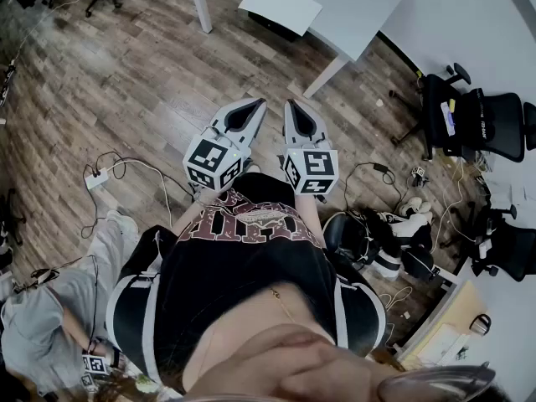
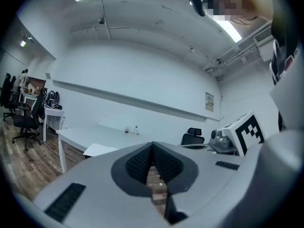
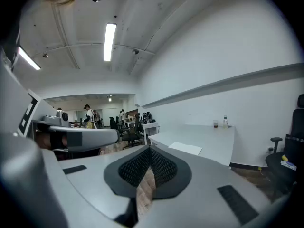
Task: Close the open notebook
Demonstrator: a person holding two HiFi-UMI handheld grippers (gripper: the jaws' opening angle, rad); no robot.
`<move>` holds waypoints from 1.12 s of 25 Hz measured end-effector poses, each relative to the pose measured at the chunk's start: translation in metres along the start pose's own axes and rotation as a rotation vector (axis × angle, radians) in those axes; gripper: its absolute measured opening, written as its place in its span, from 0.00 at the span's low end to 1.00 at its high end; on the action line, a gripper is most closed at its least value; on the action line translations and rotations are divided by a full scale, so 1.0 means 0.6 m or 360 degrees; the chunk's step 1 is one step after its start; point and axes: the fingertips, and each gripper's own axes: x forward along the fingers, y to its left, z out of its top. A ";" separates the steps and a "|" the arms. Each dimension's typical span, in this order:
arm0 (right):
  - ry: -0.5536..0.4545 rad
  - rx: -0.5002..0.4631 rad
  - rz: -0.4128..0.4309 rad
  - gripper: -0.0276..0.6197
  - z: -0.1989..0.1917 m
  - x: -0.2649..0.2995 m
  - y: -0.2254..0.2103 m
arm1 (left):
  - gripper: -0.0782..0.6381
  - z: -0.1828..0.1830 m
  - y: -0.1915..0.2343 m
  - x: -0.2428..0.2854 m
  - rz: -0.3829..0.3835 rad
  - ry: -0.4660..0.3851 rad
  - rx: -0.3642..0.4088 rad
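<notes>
The left gripper and right gripper hang side by side, jaws pressed together and empty, well apart from the notebook lying on the white table.

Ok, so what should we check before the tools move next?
1. Left tool empty: ok, jaws together on nothing.
2. Right tool empty: ok, jaws together on nothing.
3. Tools at the table: not ok, both hang over the wooden floor, short of it.
4. White flat thing on the table is the open notebook: cannot tell.
5. Jaws apart for taking a cover: not ok, both shut.
</notes>
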 end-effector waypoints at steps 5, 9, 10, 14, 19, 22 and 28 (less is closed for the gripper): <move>-0.0021 0.0000 0.0017 0.07 0.003 0.007 -0.019 | 0.17 -0.004 0.001 0.021 -0.0001 0.0003 -0.0002; -0.0014 0.0008 0.0024 0.07 0.001 0.019 -0.026 | 0.17 -0.008 0.012 0.030 -0.0002 0.0010 -0.0026; -0.0013 0.0006 0.0022 0.07 0.000 0.023 -0.027 | 0.17 -0.009 0.017 0.032 -0.0001 0.0011 -0.0030; -0.0007 0.0001 0.0019 0.07 0.000 0.049 -0.031 | 0.17 -0.010 0.046 0.046 -0.0007 0.0021 -0.0044; -0.0007 0.0012 -0.0016 0.07 0.008 0.104 -0.044 | 0.17 -0.004 0.098 0.084 -0.0067 0.0047 -0.0058; -0.0007 0.0035 -0.0054 0.07 0.017 0.149 -0.060 | 0.17 0.008 0.135 0.115 -0.0127 0.0064 -0.0044; -0.0018 0.0051 -0.0115 0.07 0.038 0.247 -0.087 | 0.17 0.033 0.223 0.178 -0.0207 0.0092 -0.0011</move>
